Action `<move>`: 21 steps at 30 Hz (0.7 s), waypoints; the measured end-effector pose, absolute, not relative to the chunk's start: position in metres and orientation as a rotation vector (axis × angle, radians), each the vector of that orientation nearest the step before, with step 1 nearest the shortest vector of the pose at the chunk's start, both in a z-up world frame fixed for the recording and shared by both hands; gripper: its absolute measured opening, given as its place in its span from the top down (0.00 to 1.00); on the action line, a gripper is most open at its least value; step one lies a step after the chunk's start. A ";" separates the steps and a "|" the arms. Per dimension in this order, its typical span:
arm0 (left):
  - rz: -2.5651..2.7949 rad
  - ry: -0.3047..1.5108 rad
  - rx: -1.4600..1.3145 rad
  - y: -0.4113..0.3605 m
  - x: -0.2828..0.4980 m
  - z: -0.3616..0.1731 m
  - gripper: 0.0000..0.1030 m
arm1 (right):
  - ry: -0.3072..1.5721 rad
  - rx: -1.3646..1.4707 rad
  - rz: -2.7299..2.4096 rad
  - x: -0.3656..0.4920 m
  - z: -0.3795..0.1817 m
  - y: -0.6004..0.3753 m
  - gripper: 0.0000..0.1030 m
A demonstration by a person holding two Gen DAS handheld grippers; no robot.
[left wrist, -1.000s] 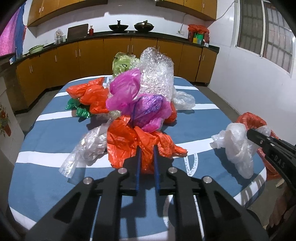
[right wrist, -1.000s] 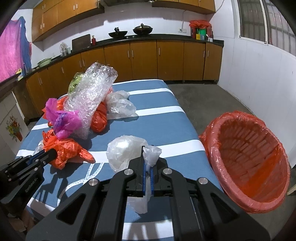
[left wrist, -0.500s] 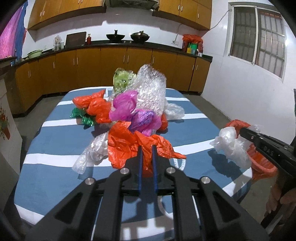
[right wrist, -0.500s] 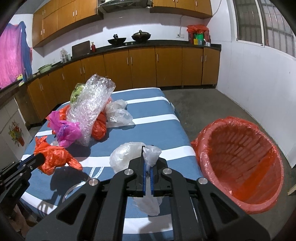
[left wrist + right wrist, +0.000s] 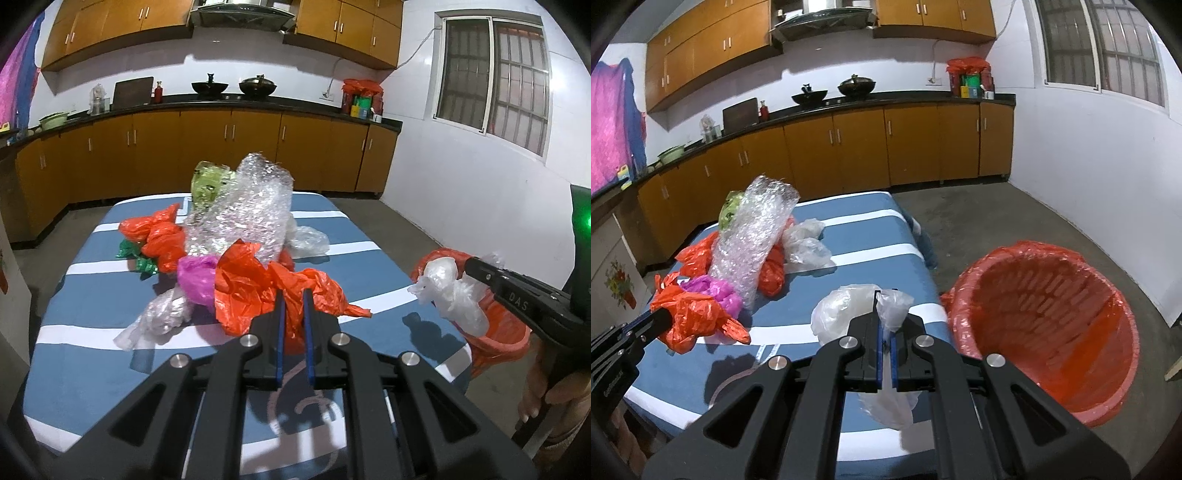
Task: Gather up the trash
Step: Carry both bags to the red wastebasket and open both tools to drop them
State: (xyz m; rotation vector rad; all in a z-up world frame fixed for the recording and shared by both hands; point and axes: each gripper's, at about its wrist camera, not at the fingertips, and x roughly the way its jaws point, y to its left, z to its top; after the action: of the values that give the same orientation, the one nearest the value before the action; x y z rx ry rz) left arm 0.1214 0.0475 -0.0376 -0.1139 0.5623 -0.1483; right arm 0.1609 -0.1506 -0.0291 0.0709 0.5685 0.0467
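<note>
Desk (image 5: 92,314): blue cloth with white stripes; it carries the remaining heap of loose trash.
Bin (image 5: 1045,325): red basket lined with a red bag, on the floor just off the desk's right edge, mouth open toward my right claw. I judge it roomy enough for both loads.
Bubble wrap (image 5: 243,210): the largest piece, upright in the heap. Light and springy; I would pinch a folded edge, not the rounded body.
Orange bag (image 5: 258,291): in my left claw (image 5: 293,295), raised in front of the heap. Thin, soft, near weightless, slippery; a bunched fold is the only sound hold.
Left claw: closed tight on a gathered fold of the orange bag, the rest hanging loose.
Clear bag (image 5: 849,310): in my right claw (image 5: 885,325), above the desk's right edge beside the bin. Limp film; it droops below the jaws.
Right claw: pinched fully shut on a twist of the clear bag.
Risk: in my judgement, film may cling to the pads on release.
</note>
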 end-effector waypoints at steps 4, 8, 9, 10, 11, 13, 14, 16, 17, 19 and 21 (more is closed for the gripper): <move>-0.172 0.558 -0.112 0.036 0.128 -0.035 0.90 | 0.556 0.077 0.017 0.159 -0.026 -0.165 0.97; -0.206 0.550 -0.102 0.019 0.136 -0.031 0.90 | 0.542 0.083 -0.023 0.155 -0.022 -0.183 0.97; -0.220 0.549 -0.102 0.013 0.139 -0.030 0.90 | 0.538 0.085 -0.034 0.154 -0.021 -0.188 0.97; -0.231 0.548 -0.101 0.007 0.141 -0.029 0.90 | 0.533 0.088 -0.049 0.153 -0.019 -0.195 0.97; -0.248 0.547 -0.100 0.000 0.144 -0.027 0.90 | 0.529 0.093 -0.063 0.152 -0.018 -0.201 0.97; -0.275 0.545 -0.098 -0.012 0.147 -0.026 0.90 | 0.520 0.104 -0.092 0.149 -0.015 -0.215 0.97; -0.290 0.545 -0.097 -0.018 0.149 -0.025 0.90 | 0.516 0.108 -0.103 0.148 -0.013 -0.220 0.97; -0.328 0.544 -0.094 -0.033 0.153 -0.022 0.90 | 0.508 0.118 -0.133 0.146 -0.010 -0.234 0.97; -0.351 0.542 -0.091 -0.043 0.155 -0.019 0.90 | 0.502 0.125 -0.150 0.144 -0.008 -0.241 0.97; -0.385 0.537 -0.082 -0.058 0.158 -0.016 0.90 | 0.493 0.134 -0.177 0.142 -0.005 -0.254 0.97; -0.423 0.535 -0.072 -0.075 0.162 -0.013 0.90 | 0.484 0.146 -0.204 0.141 -0.002 -0.267 0.97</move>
State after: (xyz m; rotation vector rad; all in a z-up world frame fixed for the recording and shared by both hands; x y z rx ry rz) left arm 0.1621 -0.0747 -0.0130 -0.0720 0.5354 -0.4226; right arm 0.1409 -0.2671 -0.0016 0.1459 0.4838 -0.2042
